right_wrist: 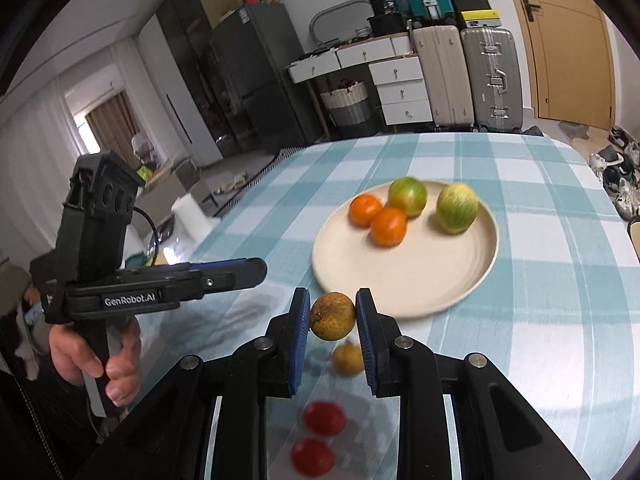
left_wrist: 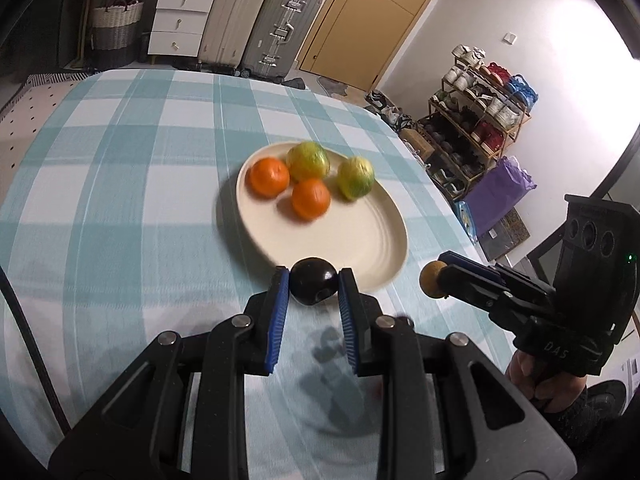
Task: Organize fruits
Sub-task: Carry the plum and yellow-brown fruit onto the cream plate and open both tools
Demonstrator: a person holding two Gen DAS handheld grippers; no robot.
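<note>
Cream-coloured and round, the plate (left_wrist: 372,240) sits on the blue-and-white checked cloth of the bench (left_wrist: 120,200) and carries four fruits at its far side: two oranges (left_wrist: 268,177) lying close together and two green-yellow fruits (left_wrist: 309,161), one behind the oranges and the other a little apart toward the plate's right edge. A dark, nearly black round fruit (left_wrist: 313,286) is pinched between the blue pads of the left tool (left_wrist: 313,280), whose jaws are drawn in tight on it at the near rim of the plate; it seems lifted clear of the cloth, though motion blur makes that hard to confirm. To its right, the right tool (right_wrist: 333,312) pinches a small brownish-yellow speckled fruit (right_wrist: 333,316) in the same way, also close to the plate's near edge. On the cloth beneath the right tool lie a second small yellow-brown fruit (right_wrist: 348,358) and, nearer the camera, two red fruits (right_wrist: 324,418), all blurred. A hand (right_wrist: 100,360) grips the handle of the left tool in the right wrist view. Nothing lies between either tool and the bare half of the plate. Beyond the bench stand suitcases (left_wrist: 280,28), a white chest of drawers (left_wrist: 180,20), a woven basket (left_wrist: 116,24), a yellow door (left_wrist: 372,12) and a rack of shoes (left_wrist: 480,120).
</note>
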